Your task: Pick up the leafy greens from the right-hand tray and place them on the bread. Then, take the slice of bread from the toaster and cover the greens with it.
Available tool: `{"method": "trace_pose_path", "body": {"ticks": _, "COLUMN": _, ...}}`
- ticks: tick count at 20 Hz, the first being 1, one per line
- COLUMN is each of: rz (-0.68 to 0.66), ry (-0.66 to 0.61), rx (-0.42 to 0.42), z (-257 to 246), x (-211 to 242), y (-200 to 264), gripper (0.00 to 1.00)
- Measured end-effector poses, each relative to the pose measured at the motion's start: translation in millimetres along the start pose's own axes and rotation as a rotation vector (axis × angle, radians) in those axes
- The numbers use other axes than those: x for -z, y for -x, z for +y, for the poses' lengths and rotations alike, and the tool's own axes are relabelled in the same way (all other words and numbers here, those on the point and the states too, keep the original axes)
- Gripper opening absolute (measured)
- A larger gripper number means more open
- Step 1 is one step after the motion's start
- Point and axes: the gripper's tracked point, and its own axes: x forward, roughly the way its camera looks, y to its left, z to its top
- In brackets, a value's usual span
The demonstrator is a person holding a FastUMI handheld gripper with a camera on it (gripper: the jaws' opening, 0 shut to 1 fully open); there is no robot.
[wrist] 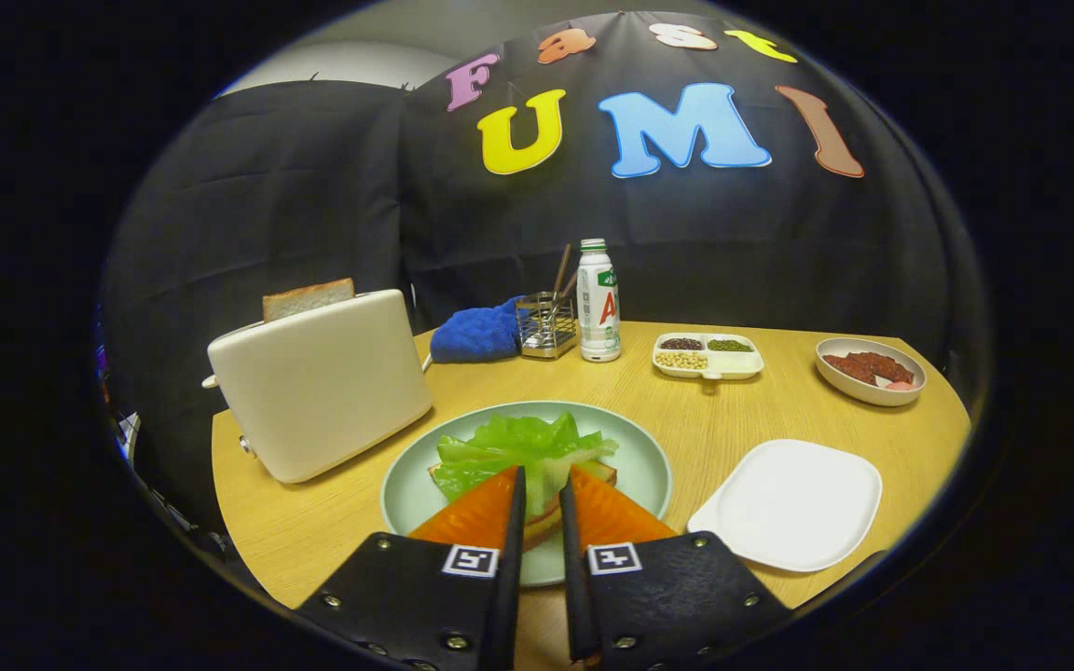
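1. Wood table (360, 522), light grain, in a booth walled with black cloth (295, 205).
2. One toaster (321, 382) stands at the left, with one bread slice (308, 298) upright in its slot.
3. Behind it to the right: one blue mitt (476, 334), one wire caddy (546, 326) holding sticks, one bottle (598, 300).
4. One round plate (406, 485) sits in the middle; on it lies bread (602, 471) with the greens (523, 447) spread over it.
5. Further right: one divided dish (709, 357) with three kinds of beans or seeds, one bowl (870, 371) of reddish pieces, and one white tray (793, 503), bare, nearest the fingers.
6. Gripper (542, 485) hangs level over the plate's near edge, pointing at the greens. Its fingers stand slightly apart with a narrow gap; whether they pinch the leaf cannot be told.
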Motion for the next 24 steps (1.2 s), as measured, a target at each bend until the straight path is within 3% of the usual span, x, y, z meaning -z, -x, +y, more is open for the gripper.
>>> {"method": "trace_pose_path", "body": {"ticks": 2, "rz": -0.012, "ry": 0.011, "rx": 0.063, "z": -12.9, "x": -4.9, "y": 18.9, "gripper": 0.30}}
{"method": "trace_pose_path", "body": {"ticks": 4, "rz": -0.027, "ry": 0.036, "rx": 0.100, "z": -20.9, "x": -3.5, "y": 23.5, "gripper": 0.55}}
{"method": "trace_pose_path", "body": {"ticks": 9, "rz": -0.157, "ry": 0.038, "rx": 0.096, "z": -0.1, "x": -38.3, "y": 45.6, "gripper": 0.70}}
{"method": "trace_pose_path", "body": {"ticks": 12, "rz": -0.149, "ry": -0.039, "rx": 0.232, "z": -1.8, "x": -49.9, "y": 53.2, "gripper": 0.72}}
{"method": "trace_pose_path", "body": {"ticks": 15, "rz": -0.144, "ry": -0.070, "rx": 0.184, "z": 27.7, "x": -58.1, "y": 47.5, "gripper": 0.71}}
{"method": "trace_pose_path", "body": {"ticks": 19, "rz": -0.204, "ry": -0.048, "rx": 0.198, "z": 48.7, "x": -82.6, "y": 45.7, "gripper": 0.72}}
{"method": "trace_pose_path", "body": {"ticks": 24, "rz": -0.215, "ry": 0.002, "rx": 0.140, "z": 116.3, "x": -104.3, "y": 34.6, "gripper": 0.72}}
